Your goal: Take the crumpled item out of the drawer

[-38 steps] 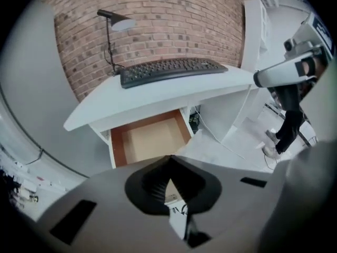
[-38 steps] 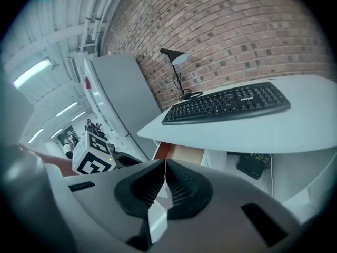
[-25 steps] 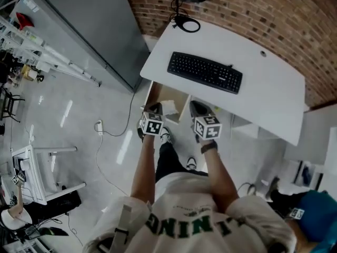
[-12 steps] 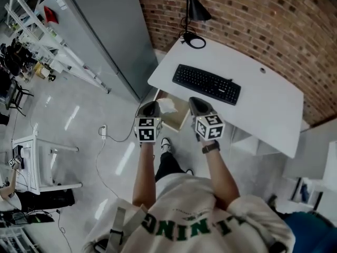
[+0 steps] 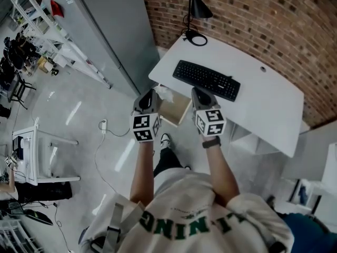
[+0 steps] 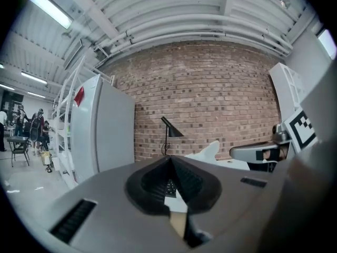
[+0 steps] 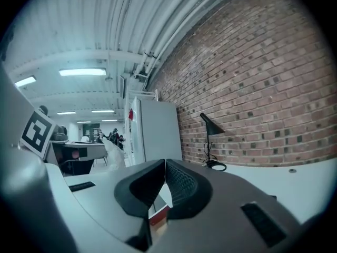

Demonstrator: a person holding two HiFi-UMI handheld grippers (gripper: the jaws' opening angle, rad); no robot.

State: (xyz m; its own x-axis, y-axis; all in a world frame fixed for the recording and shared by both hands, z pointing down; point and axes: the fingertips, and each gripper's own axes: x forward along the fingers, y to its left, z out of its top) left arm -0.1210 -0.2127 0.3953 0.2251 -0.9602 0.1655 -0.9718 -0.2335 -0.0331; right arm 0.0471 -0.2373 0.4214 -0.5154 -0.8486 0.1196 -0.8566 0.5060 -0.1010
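Left gripper (image 5: 149,98) and right gripper (image 5: 200,95) hovering over open drawer (image 5: 176,111), jaws pressed together, empty. Crumpled item (image 5: 164,92) lying between them, nearer left.

Ceiling tubes (image 7: 82,72) glare; fisheye edges dark; foreground blurred.

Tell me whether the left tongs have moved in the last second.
Yes. In the head view the left tongs now sit nearer the keyboard and the desk front edge: they moved forward.
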